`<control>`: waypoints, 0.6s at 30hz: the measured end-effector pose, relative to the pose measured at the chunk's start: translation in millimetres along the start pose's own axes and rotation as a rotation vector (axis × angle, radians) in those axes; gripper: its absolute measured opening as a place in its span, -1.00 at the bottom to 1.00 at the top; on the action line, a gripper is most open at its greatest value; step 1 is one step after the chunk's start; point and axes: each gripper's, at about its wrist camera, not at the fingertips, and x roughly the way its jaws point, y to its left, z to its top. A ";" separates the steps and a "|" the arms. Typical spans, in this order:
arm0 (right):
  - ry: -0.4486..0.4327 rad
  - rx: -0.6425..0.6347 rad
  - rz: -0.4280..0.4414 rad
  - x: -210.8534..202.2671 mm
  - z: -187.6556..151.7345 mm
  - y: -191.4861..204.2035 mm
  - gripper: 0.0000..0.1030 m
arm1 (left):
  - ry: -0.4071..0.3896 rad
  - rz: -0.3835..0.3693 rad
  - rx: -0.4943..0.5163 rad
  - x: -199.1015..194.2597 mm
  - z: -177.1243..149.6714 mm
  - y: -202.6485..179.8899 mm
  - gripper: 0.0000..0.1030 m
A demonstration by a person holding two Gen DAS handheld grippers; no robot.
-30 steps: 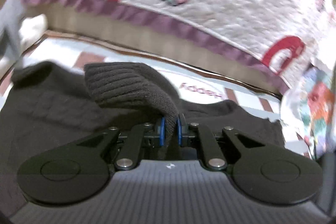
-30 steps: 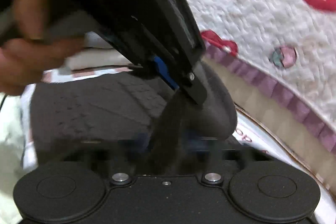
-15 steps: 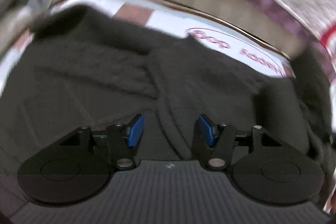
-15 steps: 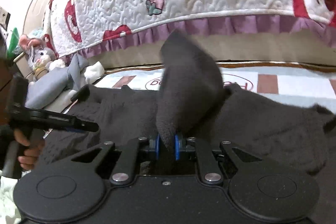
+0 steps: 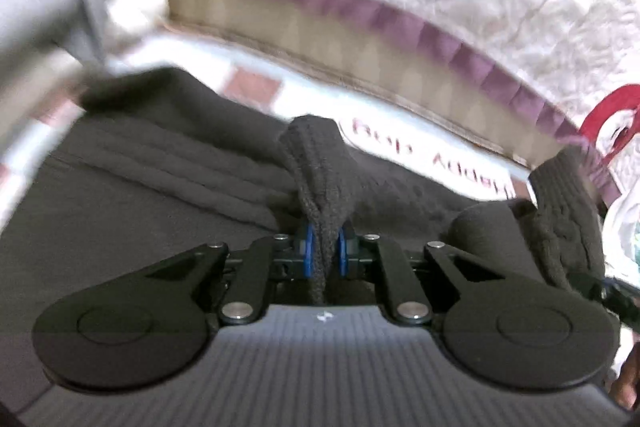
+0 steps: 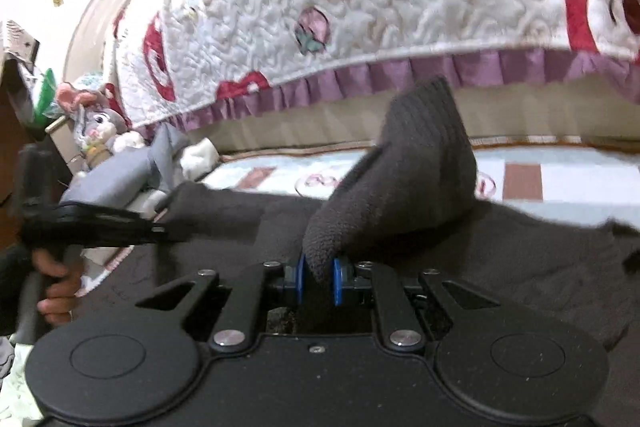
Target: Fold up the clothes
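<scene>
A dark grey knitted sweater (image 5: pixel 160 195) lies spread on a printed mat. In the left wrist view my left gripper (image 5: pixel 324 251) has its jaws closing on a raised fold of the sweater (image 5: pixel 316 155), and the blue pads press on the knit. My right gripper (image 6: pixel 318 279) is shut on a ribbed sleeve end (image 6: pixel 424 155) that stands up above the sweater's body (image 6: pixel 520 259). At the left edge of the right wrist view a hand (image 6: pixel 56 287) holds the left gripper (image 6: pixel 160 227) over the sweater's far side.
A white quilt with red motifs and a purple frill (image 6: pixel 360 7) hangs over the bed edge behind the mat (image 5: pixel 400 143). A stuffed rabbit toy (image 6: pixel 96 123) and grey cloth (image 6: pixel 120 171) lie at the back left.
My left gripper let go of the ribbed fold, opened over the flat sweater, then closed on a new fold. My right gripper swung aside with the sleeve end and rolled.
</scene>
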 end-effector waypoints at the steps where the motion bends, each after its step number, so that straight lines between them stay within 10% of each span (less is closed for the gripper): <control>1: -0.013 -0.014 0.009 -2.4 2.0 2.6 -0.68 | 0.010 0.034 -0.012 -4.5 -3.7 1.5 -0.78; 6: -0.037 -0.076 0.063 0.6 4.2 17.6 -0.68 | 0.105 0.175 -0.002 21.6 -23.1 17.3 -0.44; 10: -0.043 -0.164 0.078 -2.0 4.8 32.9 -0.68 | 0.011 0.220 0.056 -11.8 -18.8 -0.1 -0.16; 14: -0.008 -0.355 0.167 -1.1 -2.0 64.5 -0.68 | -0.052 0.035 0.101 -41.6 -7.3 -25.8 -0.07; 18: 0.157 -0.431 0.296 19.2 -22.9 93.4 -0.68 | 0.000 -0.274 -0.111 -39.2 -6.2 -19.7 0.06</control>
